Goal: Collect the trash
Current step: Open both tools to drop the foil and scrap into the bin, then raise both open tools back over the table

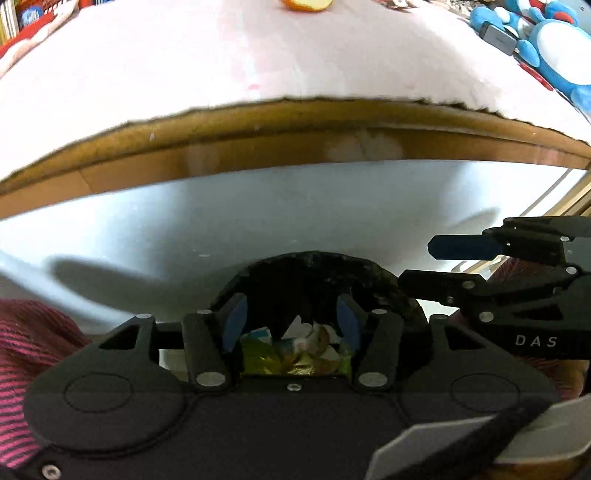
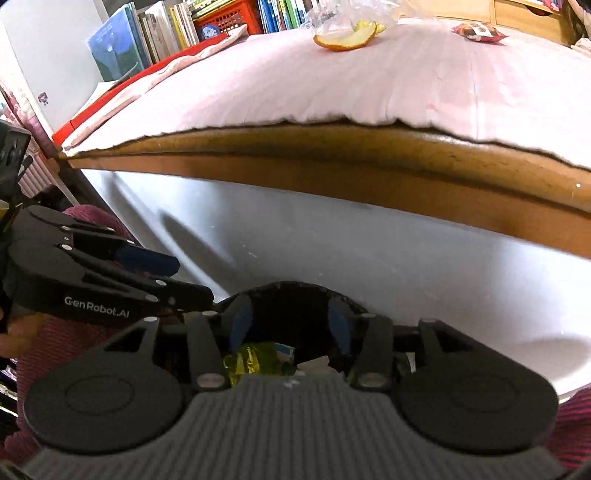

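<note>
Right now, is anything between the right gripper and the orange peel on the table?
Nothing on the tabletop blocks it: bare pink cloth runs up to the orange peel. But the right gripper, open, sits below the wooden table edge, over the trash bin, so it must rise past that edge first.

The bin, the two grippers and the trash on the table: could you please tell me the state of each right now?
Bin: open-topped, partly filled with wrappers and paper scraps.
Left gripper: open, empty, over the bin.
Right gripper: open, empty, over the bin.
Orange peel: lying uncollected on the table.
Red wrapper: lying uncollected on the table.
</note>
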Available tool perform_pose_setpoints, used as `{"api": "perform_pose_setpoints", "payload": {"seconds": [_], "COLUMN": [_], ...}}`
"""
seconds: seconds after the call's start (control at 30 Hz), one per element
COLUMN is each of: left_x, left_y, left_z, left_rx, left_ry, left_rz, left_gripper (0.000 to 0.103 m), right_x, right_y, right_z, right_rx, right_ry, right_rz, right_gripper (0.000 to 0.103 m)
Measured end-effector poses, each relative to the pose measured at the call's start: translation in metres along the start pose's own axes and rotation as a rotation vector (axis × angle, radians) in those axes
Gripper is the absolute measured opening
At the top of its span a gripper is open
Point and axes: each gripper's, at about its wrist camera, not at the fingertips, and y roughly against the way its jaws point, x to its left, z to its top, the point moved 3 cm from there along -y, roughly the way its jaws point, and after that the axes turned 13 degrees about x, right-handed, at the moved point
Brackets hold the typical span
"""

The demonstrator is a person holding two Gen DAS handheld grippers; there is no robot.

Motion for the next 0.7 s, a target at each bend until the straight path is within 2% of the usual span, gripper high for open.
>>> {"api": "perform_pose_setpoints", "payload": {"seconds": [0.1,0.17,0.23,0.37,0.47,0.6,0.7], "left_x": [-0.003,-0.001,0.001,0.002,0.003,0.002,-0.002], "left_y": [0.023,0.044,0.064,0.098,0.109,0.118,0.115], "left_z": [0.003,0.005,0.008,0.021,0.038,0.071,0.104], "left_rx": [-0.062,-0.126,-0.184,-0.295,-0.368,-0.454,-0.482], "left_ry": [-0.045,-0.054,-0.062,-0.061,-0.038,-0.016,-0.002], "left_rz": [-0.017,-0.052,-0.075,-0.081,-0.059,-0.03,-0.031], "left_gripper": [0.058,0.072,0.077,0.082,0.082,0.084,0.085], "right_x": [0.0,-0.002,-0.005,-0.011,-0.021,-0.04,-0.059], "right_y": [0.016,0.031,0.047,0.076,0.095,0.113,0.119], "right_z": [0.005,0.01,0.018,0.035,0.051,0.073,0.093], "right_rx": [-0.045,-0.094,-0.145,-0.248,-0.337,-0.437,-0.463], "right_ry": [0.016,0.02,0.026,0.042,0.022,-0.021,-0.055], "right_rz": [0.032,0.052,0.057,0.035,-0.004,-0.063,-0.126], "right_gripper": [0.067,0.071,0.073,0.077,0.084,0.09,0.091]}}
